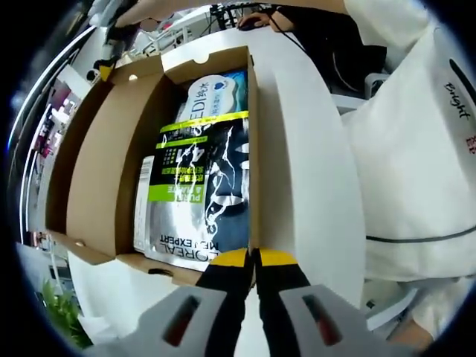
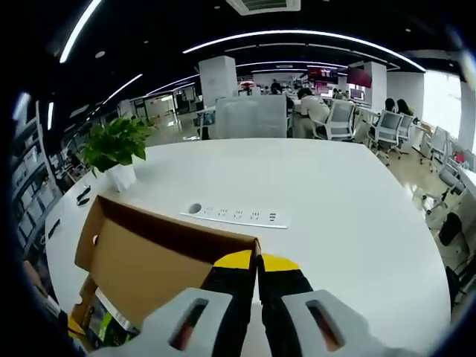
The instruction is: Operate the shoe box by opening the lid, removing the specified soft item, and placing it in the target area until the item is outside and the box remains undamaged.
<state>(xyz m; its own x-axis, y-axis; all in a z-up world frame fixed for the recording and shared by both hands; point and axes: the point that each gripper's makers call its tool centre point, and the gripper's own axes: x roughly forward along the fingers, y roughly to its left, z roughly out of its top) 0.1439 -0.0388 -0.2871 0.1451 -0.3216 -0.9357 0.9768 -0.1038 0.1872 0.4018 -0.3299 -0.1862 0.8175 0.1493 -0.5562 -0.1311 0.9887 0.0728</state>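
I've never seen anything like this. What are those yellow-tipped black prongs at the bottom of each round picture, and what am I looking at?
No robot here: a person carries a hand-held gripper in each hand, and a fisheye camera rides on each, looking along its two jaws. Those prongs are the jaws.

In the left gripper view, the left hand-held gripper has its jaws together on the near wall of an open cardboard shoe box on a white table. Inside lie soft packets: a dark and green one on top, a blue and white one behind. The person's white clothing is at the right.

In the right gripper view, the right hand-held gripper pinches the raised lid, holding it open. Beyond are a power strip, a potted plant and an office.
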